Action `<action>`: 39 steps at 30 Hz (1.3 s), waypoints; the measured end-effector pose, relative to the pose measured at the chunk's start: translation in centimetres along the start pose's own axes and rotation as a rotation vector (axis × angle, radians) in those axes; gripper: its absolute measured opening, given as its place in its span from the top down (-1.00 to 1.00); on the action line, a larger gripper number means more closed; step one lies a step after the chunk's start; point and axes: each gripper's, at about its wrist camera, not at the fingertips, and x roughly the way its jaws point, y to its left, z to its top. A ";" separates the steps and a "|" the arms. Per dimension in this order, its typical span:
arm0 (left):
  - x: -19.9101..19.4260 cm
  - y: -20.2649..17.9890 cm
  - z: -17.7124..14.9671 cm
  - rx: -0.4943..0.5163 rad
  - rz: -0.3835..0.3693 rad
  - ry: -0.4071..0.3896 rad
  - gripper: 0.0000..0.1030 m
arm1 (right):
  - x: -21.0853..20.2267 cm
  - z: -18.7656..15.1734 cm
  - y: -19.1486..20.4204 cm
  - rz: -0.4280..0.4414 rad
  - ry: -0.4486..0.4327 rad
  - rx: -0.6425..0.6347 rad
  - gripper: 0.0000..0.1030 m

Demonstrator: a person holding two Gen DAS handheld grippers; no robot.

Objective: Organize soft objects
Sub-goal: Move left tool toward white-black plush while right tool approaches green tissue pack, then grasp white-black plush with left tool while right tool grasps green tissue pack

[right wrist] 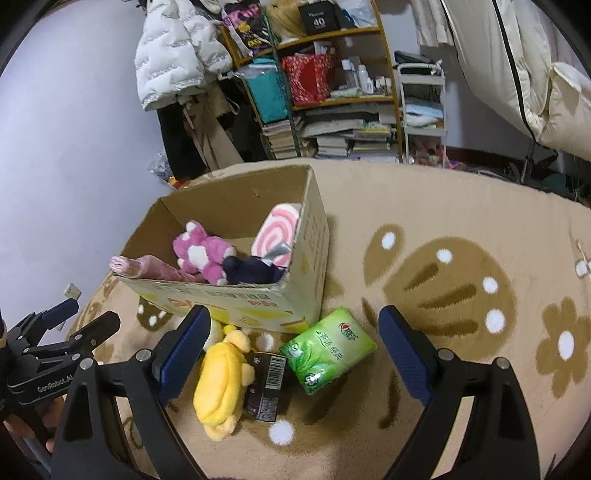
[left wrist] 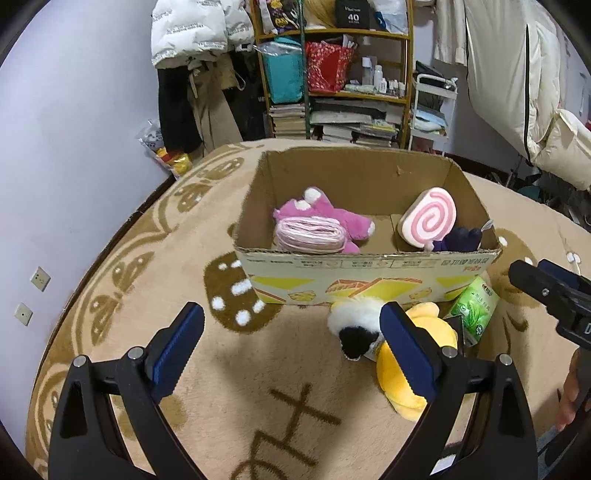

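An open cardboard box [left wrist: 369,280] [right wrist: 236,299] stands on the rug. It holds a pink plush [left wrist: 332,216] [right wrist: 201,251], a roll of pink fabric [left wrist: 310,234], a pink swirl lollipop cushion [left wrist: 430,216] [right wrist: 277,230] and a dark purple soft thing [left wrist: 460,238] [right wrist: 251,271]. In front of the box lie a yellow plush [left wrist: 413,362] [right wrist: 221,380], a black-and-white plush [left wrist: 356,323], a dark barcoded packet [right wrist: 267,384] and a green tissue pack [left wrist: 474,308] [right wrist: 328,349]. My left gripper [left wrist: 291,350] is open above the rug, left of the plushes. My right gripper [right wrist: 293,347] is open over the tissue pack.
The tan patterned rug [left wrist: 229,406] covers the floor. A cluttered shelf [left wrist: 332,74] with books, hanging jackets [left wrist: 192,33] and a white cart [left wrist: 430,107] stand behind the box. A wall [left wrist: 74,147] is on the left, with sockets low down.
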 end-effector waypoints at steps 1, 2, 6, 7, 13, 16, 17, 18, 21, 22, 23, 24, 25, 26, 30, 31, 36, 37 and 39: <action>0.3 -0.1 0.1 0.001 -0.001 0.004 -0.85 | 0.4 0.0 -0.1 -0.001 0.011 0.005 -0.87; 0.5 -0.2 0.1 0.003 -0.003 0.008 -0.85 | 0.7 0.0 -0.1 -0.002 0.016 0.007 -0.87; 1.7 -0.6 0.2 0.009 -0.011 0.030 -0.85 | 2.0 -0.3 -0.5 -0.033 0.046 0.014 -0.87; 2.1 -0.7 0.2 0.011 -0.014 0.038 -0.85 | 2.4 -0.3 -0.6 -0.038 0.055 0.017 -0.87; 4.1 -1.4 0.1 0.035 -0.016 0.069 -0.85 | 4.1 -0.9 -1.5 -0.050 0.105 0.047 -0.87; 5.0 -1.8 -0.1 0.045 -0.016 0.084 -0.85 | 4.9 -1.1 -1.9 -0.051 0.128 0.065 -0.87; 5.2 -1.9 -0.2 0.046 -0.016 0.089 -0.85 | 5.2 -1.2 -2.0 -0.050 0.136 0.071 -0.87; 5.5 -2.0 -0.2 0.048 -0.017 0.093 -0.85 | 5.4 -1.2 -2.1 -0.050 0.140 0.074 -0.87; 6.3 -2.2 -0.4 0.058 -0.014 0.107 -0.85 | 6.2 -1.3 -2.2 -0.053 0.155 0.078 -0.87; 6.5 -2.2 -0.5 0.060 -0.013 0.110 -0.85 | 6.4 -1.3 -2.2 -0.055 0.159 0.078 -0.87; 6.7 -2.3 -0.5 0.061 -0.014 0.114 -0.85 | 6.5 -1.3 -2.2 -0.056 0.157 0.080 -0.87; 6.9 -2.3 -0.5 0.062 -0.014 0.116 -0.85 | 6.5 -1.3 -2.1 -0.056 0.156 0.082 -0.87; 7.1 -2.4 -0.4 0.064 -0.017 0.119 -0.85 | 6.6 -1.2 -2.1 -0.056 0.159 0.082 -0.87; 7.4 -2.5 -0.5 0.067 -0.019 0.121 -0.85 | 6.8 -1.2 -2.0 -0.058 0.163 0.079 -0.87; 8.3 -3.0 -0.6 0.082 -0.023 0.138 -0.85 | 7.5 -1.3 -1.7 -0.073 0.187 0.058 -0.87; 8.5 -3.1 -0.7 0.087 -0.023 0.143 -0.85 | 7.6 -1.3 -1.7 -0.080 0.190 0.054 -0.87; 9.4 -3.8 -1.1 0.106 -0.009 0.168 -0.85 | 8.1 -1.3 -1.8 -0.091 0.206 0.047 -0.87; 9.6 -3.9 -1.2 0.109 -0.010 0.173 -0.85 | 8.2 -1.3 -1.8 -0.095 0.210 0.048 -0.87; 9.8 -4.0 -1.3 0.115 -0.010 0.177 -0.85 | 8.7 -1.5 -2.0 -0.096 0.233 0.056 -0.87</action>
